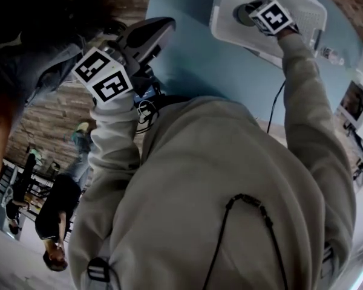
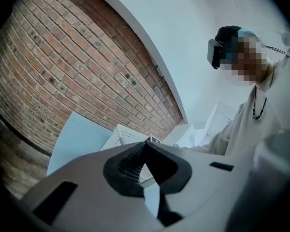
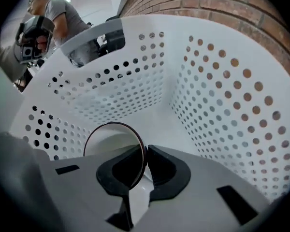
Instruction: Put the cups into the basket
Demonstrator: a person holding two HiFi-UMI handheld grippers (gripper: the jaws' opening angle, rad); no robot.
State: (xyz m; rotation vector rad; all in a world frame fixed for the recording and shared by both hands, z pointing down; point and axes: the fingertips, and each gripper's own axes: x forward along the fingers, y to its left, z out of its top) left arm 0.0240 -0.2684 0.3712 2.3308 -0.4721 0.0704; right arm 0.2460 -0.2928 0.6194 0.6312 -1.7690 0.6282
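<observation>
Right hand-held gripper (image 3: pixel 144 166): pinching cup (image 3: pixel 110 138) rim, inside basket (image 3: pixel 222 105);
Left hand-held gripper (image 2: pixel 146 144): pressed together, empty

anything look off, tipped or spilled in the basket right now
Nothing stands out. The right gripper holds a cup by its rim, low inside the white basket, which rests on the blue table. No spill or damage shows. The left gripper is shut and empty.
</observation>
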